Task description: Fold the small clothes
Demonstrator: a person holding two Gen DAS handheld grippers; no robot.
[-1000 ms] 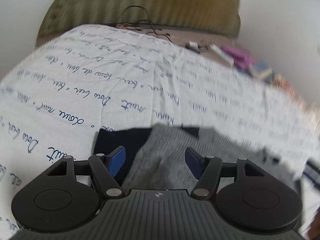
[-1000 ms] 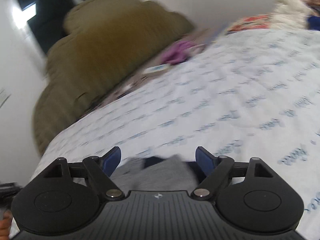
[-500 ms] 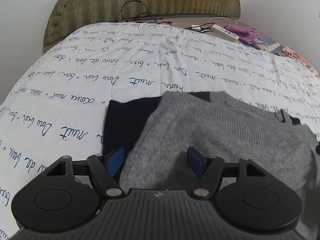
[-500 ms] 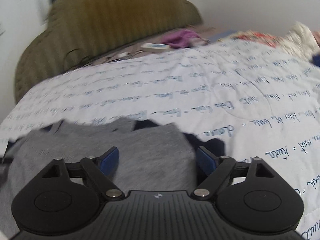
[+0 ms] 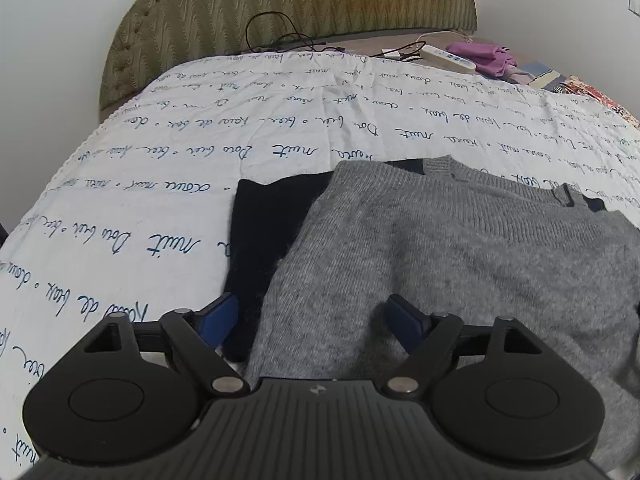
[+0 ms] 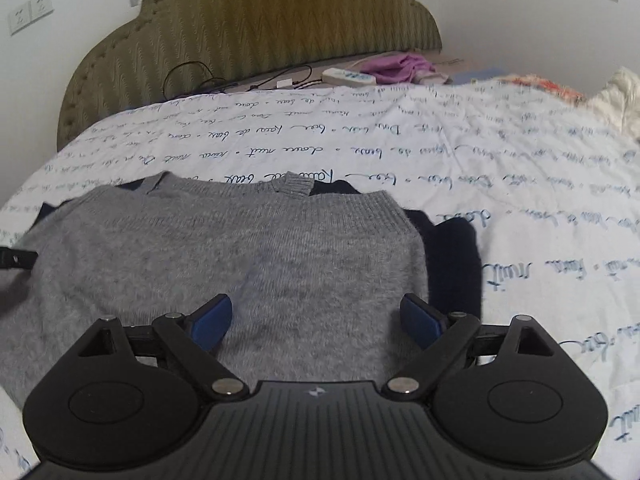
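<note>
A small grey knit sweater (image 5: 460, 248) lies flat on the bed, over a dark navy garment (image 5: 272, 232) that sticks out at its left side. My left gripper (image 5: 314, 320) is open and empty, just above the sweater's lower left edge. In the right wrist view the grey sweater (image 6: 240, 248) fills the middle, with the navy garment (image 6: 452, 264) showing at its right side. My right gripper (image 6: 316, 320) is open and empty over the sweater's lower right part.
The bed has a white cover with blue script (image 5: 240, 128) and an olive padded headboard (image 5: 280, 4). Cables, a white power strip (image 5: 446, 56) and a purple cloth (image 5: 484, 56) lie at the head. More fabrics are heaped at the far right (image 6: 616, 96).
Both grippers have swung round and steadied over the sweater; it now lies wide in both views. Both stay open.
</note>
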